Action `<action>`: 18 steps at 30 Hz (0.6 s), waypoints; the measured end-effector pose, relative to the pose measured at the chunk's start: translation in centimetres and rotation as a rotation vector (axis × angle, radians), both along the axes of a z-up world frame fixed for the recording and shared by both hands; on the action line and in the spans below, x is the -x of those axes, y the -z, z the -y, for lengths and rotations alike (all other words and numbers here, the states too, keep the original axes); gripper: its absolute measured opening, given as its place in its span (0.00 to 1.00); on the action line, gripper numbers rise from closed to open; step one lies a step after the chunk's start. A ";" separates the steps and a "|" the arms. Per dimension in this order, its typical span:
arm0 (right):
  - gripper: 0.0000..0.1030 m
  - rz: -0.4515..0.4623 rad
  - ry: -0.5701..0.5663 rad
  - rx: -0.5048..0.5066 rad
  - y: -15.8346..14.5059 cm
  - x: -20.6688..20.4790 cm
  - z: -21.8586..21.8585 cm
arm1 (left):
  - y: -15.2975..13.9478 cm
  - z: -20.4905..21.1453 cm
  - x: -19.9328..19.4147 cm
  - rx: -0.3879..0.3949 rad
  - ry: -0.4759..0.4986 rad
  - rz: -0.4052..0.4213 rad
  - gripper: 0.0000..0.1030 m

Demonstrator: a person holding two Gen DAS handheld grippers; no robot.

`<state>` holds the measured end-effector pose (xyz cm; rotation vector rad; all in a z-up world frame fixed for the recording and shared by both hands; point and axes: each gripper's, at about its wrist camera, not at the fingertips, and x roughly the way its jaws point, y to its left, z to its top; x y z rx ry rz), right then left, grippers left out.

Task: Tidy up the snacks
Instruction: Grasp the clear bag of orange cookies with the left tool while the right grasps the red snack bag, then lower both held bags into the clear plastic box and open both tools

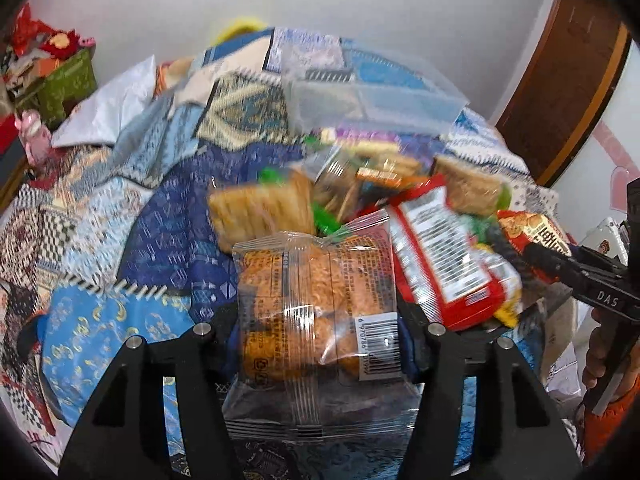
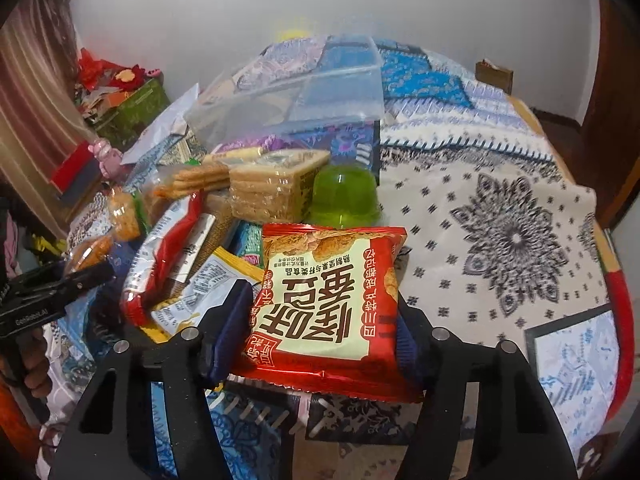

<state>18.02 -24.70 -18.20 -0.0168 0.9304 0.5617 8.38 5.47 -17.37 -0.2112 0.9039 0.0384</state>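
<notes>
My left gripper (image 1: 316, 316) is shut on a clear packet of orange-brown cakes (image 1: 304, 280), its pads pressing both long edges. The packet hangs in front of a pile of snacks (image 1: 400, 200) on the patchwork bedspread (image 1: 120, 200). My right gripper (image 2: 322, 308) is shut on a red packet with large Chinese characters (image 2: 332, 280), held flat between the pads. In the left wrist view the right gripper (image 1: 520, 246) enters from the right with the red packet (image 1: 532, 228) at its tip. The right wrist view shows the left gripper (image 2: 100, 274) at the left edge.
A clear plastic box (image 2: 304, 92) stands behind the pile. In the pile lie cracker packs (image 2: 272, 188), a green jelly cup (image 2: 344, 196) and a red packet with a barcode (image 1: 440, 256). A green box (image 2: 136, 108) sits far left. A brown door (image 1: 560, 80) is at the right.
</notes>
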 end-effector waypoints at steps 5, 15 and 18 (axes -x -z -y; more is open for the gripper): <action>0.59 0.047 0.009 -0.032 -1.9 0.5 0.6 | -2.2 0.3 0.1 -0.011 -0.001 0.063 0.57; 0.59 0.181 0.008 -0.077 -6.7 -1.0 -0.3 | -6.1 0.1 -2.5 -0.012 -0.008 0.179 0.57; 0.59 0.211 0.003 -0.096 -7.7 -2.0 -1.0 | -7.1 0.1 -3.8 0.002 -0.011 0.206 0.57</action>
